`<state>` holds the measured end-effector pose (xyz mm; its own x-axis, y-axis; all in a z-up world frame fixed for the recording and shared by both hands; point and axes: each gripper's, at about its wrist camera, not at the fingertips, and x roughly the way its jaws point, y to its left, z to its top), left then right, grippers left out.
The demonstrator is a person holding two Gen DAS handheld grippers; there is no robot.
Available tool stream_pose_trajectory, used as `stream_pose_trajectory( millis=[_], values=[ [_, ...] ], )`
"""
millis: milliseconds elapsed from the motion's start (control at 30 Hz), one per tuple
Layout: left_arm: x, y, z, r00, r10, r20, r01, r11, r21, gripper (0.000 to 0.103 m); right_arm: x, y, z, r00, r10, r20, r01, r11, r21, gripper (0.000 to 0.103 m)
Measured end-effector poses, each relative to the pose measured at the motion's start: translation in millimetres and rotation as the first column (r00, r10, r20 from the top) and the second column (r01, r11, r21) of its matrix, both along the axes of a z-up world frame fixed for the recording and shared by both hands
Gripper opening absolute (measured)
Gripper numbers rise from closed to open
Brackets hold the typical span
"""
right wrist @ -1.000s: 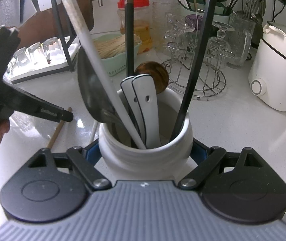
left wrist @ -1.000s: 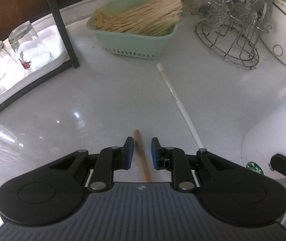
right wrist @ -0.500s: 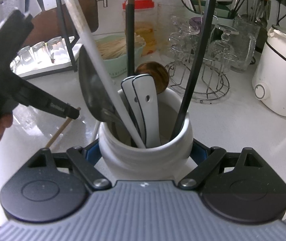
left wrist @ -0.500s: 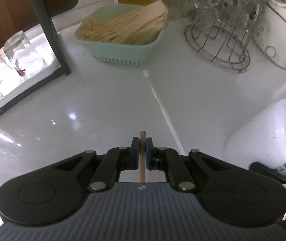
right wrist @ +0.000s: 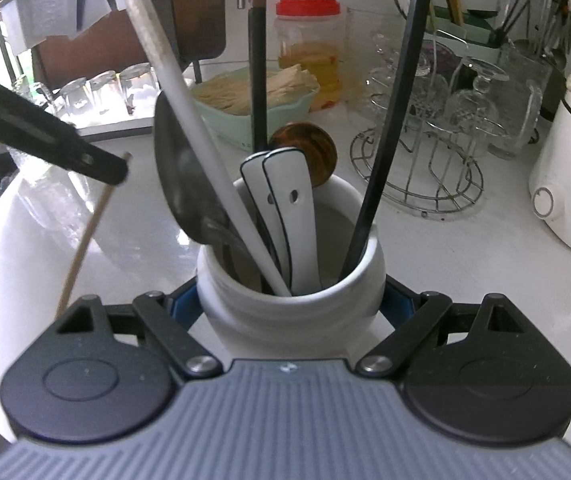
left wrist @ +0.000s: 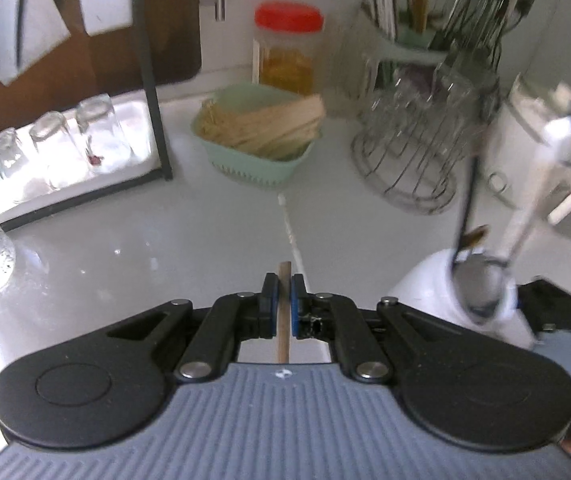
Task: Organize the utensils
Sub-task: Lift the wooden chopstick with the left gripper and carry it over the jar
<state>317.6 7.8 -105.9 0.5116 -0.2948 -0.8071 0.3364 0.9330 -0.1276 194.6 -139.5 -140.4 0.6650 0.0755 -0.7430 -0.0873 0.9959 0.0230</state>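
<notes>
Blue pads on the black-armed left gripper [left wrist: 283, 300], pinching a pale tan wooden chopstick [left wrist: 284, 312]. At one o'clock from it, a white chopstick [left wrist: 291, 232] on the glossy white counter [left wrist: 145, 240]. Further up at twelve, a mint-green basket [left wrist: 261, 164] of straw-coloured sticks, and behind it a clear jar [left wrist: 288, 52] with a red lid and yellow contents. The right gripper [right wrist: 291, 304], grey ribbed body and blue pads, hugs a white ceramic crock [right wrist: 291, 312]; inside, two white spoons [right wrist: 285, 208] edged in black.
</notes>
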Motion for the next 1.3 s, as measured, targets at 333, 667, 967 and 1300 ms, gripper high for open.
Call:
stream_pose_trajectory(
  millis=[333, 667, 967, 1300],
  values=[
    [-46.7, 8.5, 53.7, 0.995, -0.012, 0.095, 0.023, 0.993, -0.118, 0.007, 7.7, 4.0, -1.4, 0.999, 0.030, 0.011, -0.030, 1.000, 0.002, 0.091],
    [-75.6, -2.0, 89.4, 0.980, -0.086, 0.182, 0.115, 0.982, -0.153, 0.007, 9.9, 3.5, -2.5, 0.999, 0.033, 0.018, -0.034, 0.999, 0.004, 0.091],
    [-80.0, -5.3, 118.7, 0.965, -0.129, 0.228, 0.165, 0.975, -0.149, 0.007, 4.8, 3.7, -3.5, 0.999, 0.033, 0.031, -0.033, 0.999, 0.006, 0.091],
    [-87.3, -17.0, 173.3, 0.920, -0.201, 0.337, 0.254, 0.960, -0.120, 0.007, 3.9, 3.8, -3.6, 0.999, 0.033, 0.036, -0.033, 0.999, 0.007, 0.091]
  ],
)
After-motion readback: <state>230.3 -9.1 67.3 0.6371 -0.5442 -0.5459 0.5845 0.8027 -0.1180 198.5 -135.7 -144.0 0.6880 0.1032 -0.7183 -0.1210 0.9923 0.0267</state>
